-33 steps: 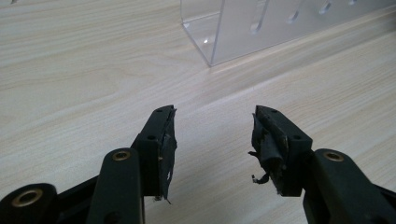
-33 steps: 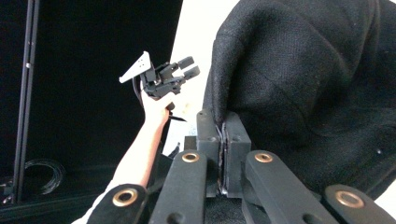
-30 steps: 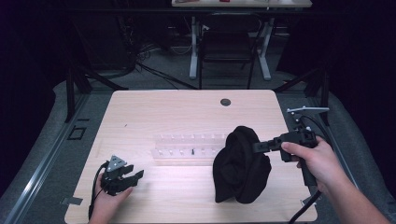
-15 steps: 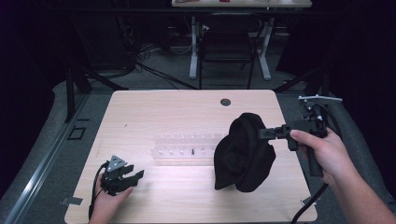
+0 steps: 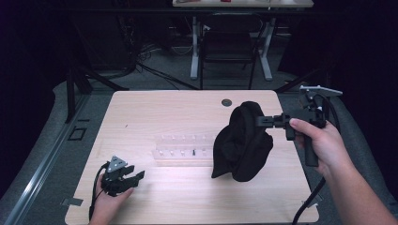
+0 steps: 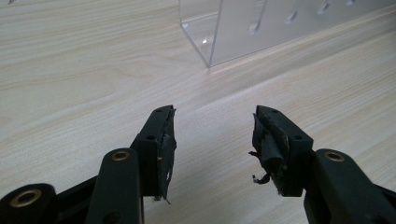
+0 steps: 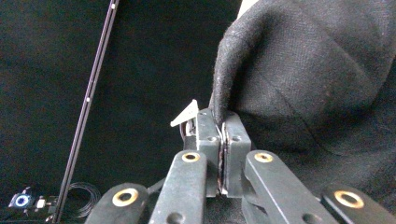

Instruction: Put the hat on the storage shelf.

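Lifting step. The right tool [image 5: 263, 121] is clamped on an edge of the black cloth [image 5: 241, 143], which hangs with its lower folds touching the table [image 5: 155, 108] beside the clear acrylic rack [image 5: 183, 149]. The left tool [image 5: 136, 176], jaws apart, rests idle. Next, probably: raise the cloth clear.
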